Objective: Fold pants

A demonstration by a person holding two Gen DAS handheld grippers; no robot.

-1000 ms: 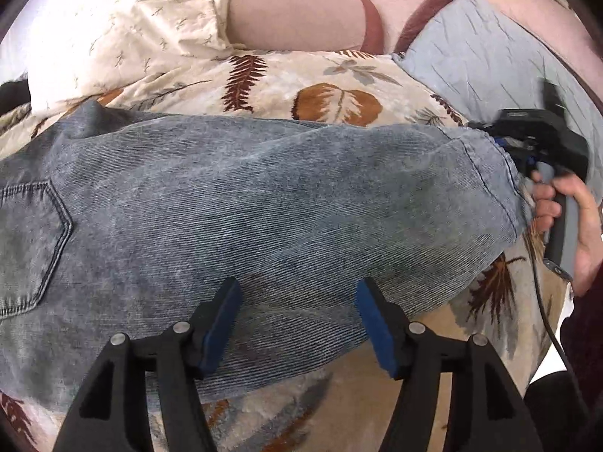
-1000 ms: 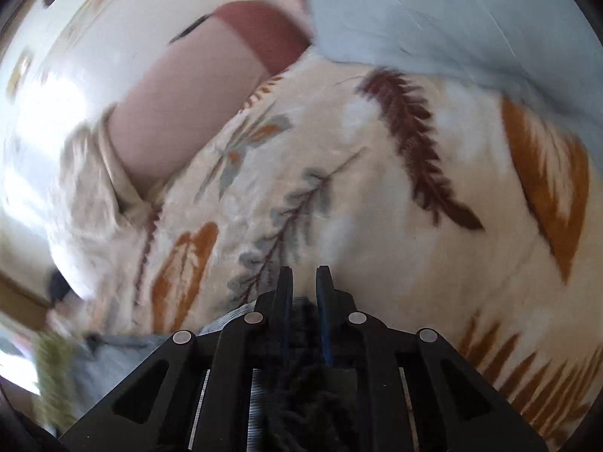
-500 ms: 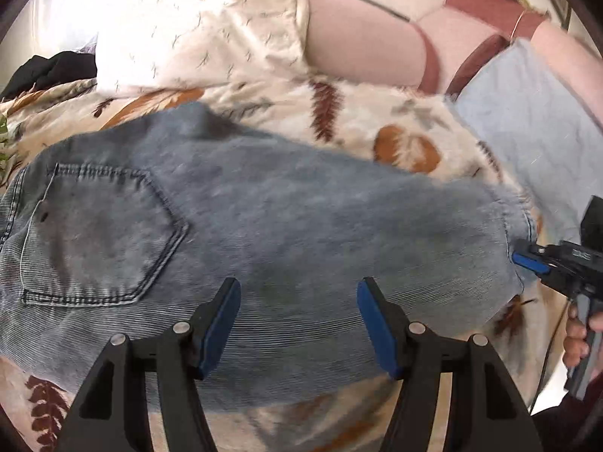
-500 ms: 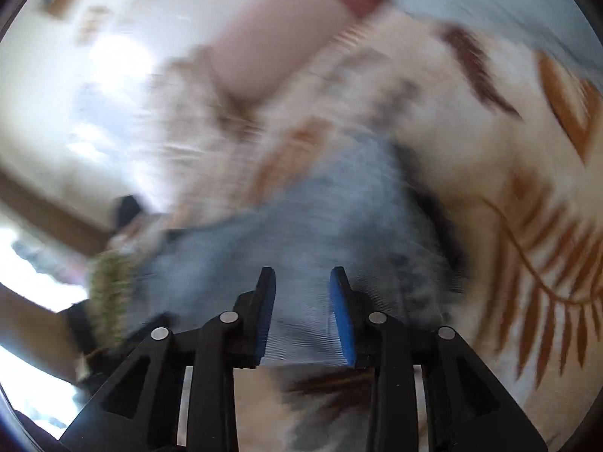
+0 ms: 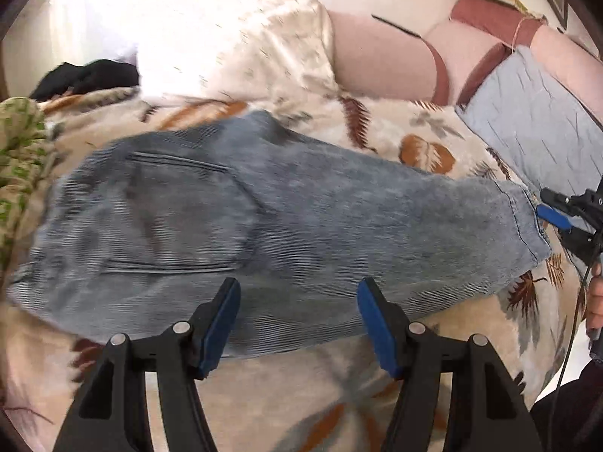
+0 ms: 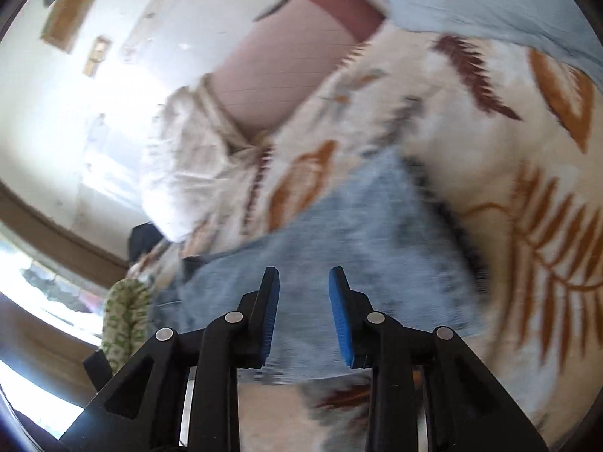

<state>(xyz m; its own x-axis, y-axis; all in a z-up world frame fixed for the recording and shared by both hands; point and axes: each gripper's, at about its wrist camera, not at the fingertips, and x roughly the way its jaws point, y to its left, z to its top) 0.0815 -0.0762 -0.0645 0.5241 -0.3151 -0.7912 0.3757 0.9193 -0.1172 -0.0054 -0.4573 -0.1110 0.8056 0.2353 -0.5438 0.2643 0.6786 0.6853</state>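
Note:
Blue-grey denim pants [image 5: 271, 226] lie folded lengthwise on a leaf-patterned blanket [image 5: 377, 135], back pocket up, waist at the left, leg hems at the right. My left gripper [image 5: 297, 301] is open and empty, held above the near edge of the pants. My right gripper [image 6: 303, 290] is open and empty just above the hem end of the pants [image 6: 339, 233]; it also shows in the left wrist view [image 5: 557, 213], just off the hem at the right.
A cream pillow [image 5: 241, 49] and pink headboard cushions [image 5: 380, 60] lie behind the pants. A light blue pillow [image 5: 527, 120] is at the back right. A green patterned cloth [image 5: 19, 143] and a black garment [image 5: 86, 75] sit at the left.
My right gripper has let go of the hem, opened and drawn back from it. The left gripper has pulled back and turned left, so the whole of the pants shows.

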